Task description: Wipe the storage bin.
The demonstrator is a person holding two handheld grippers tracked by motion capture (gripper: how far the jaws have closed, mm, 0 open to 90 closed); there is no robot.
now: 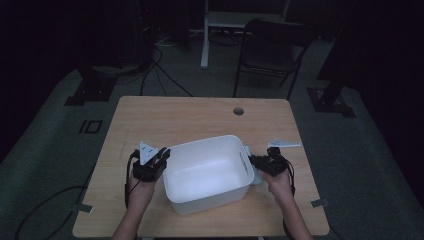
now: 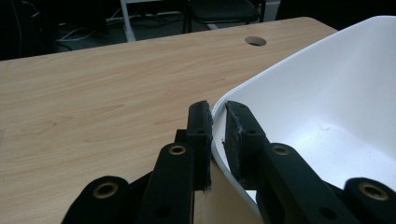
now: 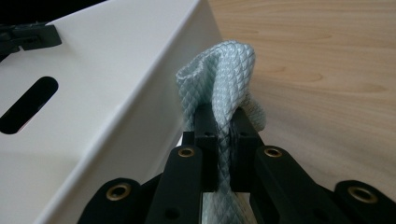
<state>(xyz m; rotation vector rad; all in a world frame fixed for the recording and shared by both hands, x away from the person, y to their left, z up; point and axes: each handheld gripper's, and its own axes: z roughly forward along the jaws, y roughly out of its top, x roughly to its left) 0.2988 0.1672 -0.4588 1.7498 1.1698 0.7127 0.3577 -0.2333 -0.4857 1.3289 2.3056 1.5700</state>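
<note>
A white plastic bin [image 1: 210, 141] stands in the middle of the wooden table [image 1: 175, 115]. My left gripper [image 1: 161, 156] is at its left rim. In the left gripper view the jaws [image 2: 218, 122] straddle the thin rim of the bin [image 2: 327, 93] and are shut on it. My right gripper [image 1: 254, 161] is just outside the bin's right wall. It [image 3: 225, 123] is shut on a pale blue cloth [image 3: 219, 70] with a diamond weave, which bunches above the jaws against the bin wall [image 3: 107, 70]. The cloth [image 1: 255, 179] peeks out by the right hand.
A handle slot [image 3: 28, 105] pierces the bin's right wall. A pale flat piece [image 1: 284, 144] lies on the table near its right edge. A cable hole [image 1: 238, 111] sits at the far side. Beyond the table stand a dark chair [image 1: 272, 50] and floor cables [image 1: 160, 70].
</note>
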